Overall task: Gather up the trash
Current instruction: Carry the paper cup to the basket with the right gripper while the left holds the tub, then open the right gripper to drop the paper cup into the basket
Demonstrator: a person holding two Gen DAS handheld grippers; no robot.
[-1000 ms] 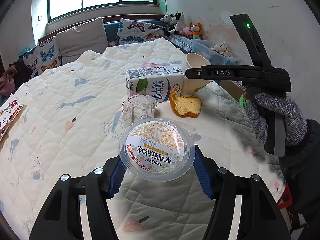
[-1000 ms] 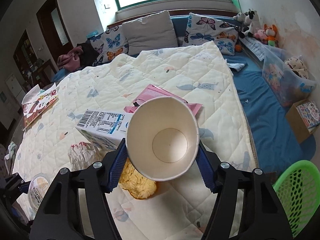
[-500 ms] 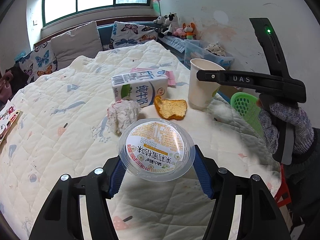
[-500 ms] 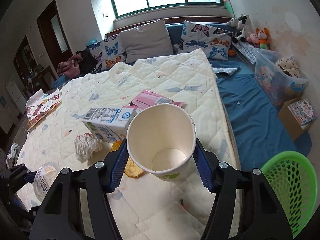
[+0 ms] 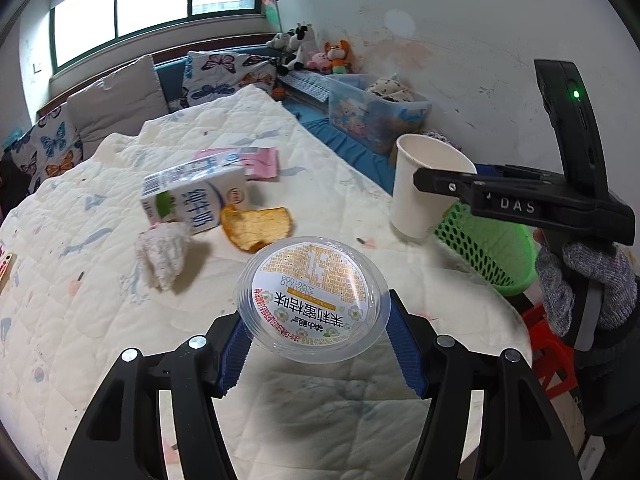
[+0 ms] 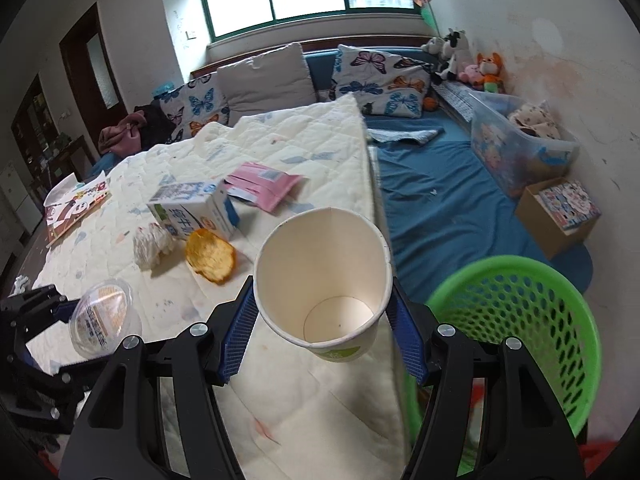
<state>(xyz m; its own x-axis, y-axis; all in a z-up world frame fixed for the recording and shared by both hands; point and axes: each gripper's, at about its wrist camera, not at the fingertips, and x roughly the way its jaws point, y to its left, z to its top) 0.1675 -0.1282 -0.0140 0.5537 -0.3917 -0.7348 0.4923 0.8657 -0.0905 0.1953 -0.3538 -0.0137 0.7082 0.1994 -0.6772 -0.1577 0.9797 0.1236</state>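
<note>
Your left gripper (image 5: 316, 350) has its jaws pinching one clear plastic tub (image 5: 312, 298) with a printed lid above the quilted bed (image 5: 80, 320), while your right gripper (image 6: 322, 338) has its jaws clamped on one empty paper cup (image 6: 324, 276) at the bed's edge, just beside the single green basket (image 6: 516, 320) on the floor. Four pieces of trash lie on the quilt beyond your tools: one milk carton (image 5: 196, 202), one orange peel (image 5: 256, 226) touching it, one crumpled tissue (image 5: 162, 256) just beside, and one pink wrapper (image 5: 260, 162) behind the carton. Past the basket stand one clear storage bin (image 6: 520, 146) and one cardboard box (image 6: 556, 212).
</note>
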